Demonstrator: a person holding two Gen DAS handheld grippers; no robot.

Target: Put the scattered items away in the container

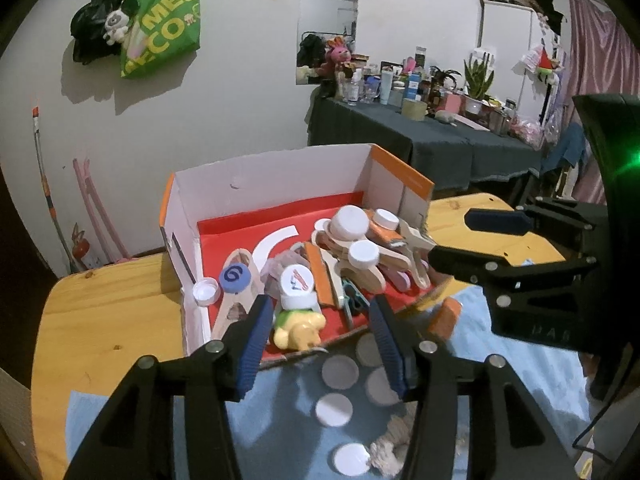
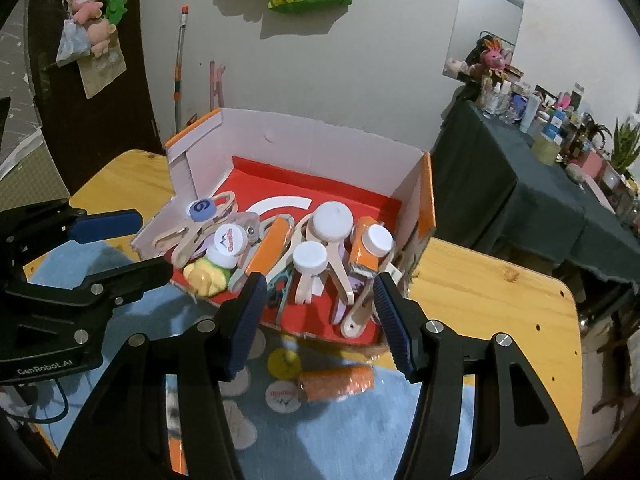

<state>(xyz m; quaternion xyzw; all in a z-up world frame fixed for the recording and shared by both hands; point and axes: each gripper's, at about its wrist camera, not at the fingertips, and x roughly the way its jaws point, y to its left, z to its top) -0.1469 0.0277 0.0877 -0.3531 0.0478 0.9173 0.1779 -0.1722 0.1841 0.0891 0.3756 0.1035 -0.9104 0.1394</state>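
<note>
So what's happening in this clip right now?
A person with a gripper in each hand is tidying small items into an orange-and-white cardboard box with a red floor. Wooden clips and white bottle caps already fill it. Both the left gripper and right gripper are open and empty. White caps and an orange roll remain on the blue cloth.

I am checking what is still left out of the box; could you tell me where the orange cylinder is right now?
In the right wrist view the orange cylinder lies on the blue mat just outside the box, near its front edge, beside a printed bottle cap.
</note>
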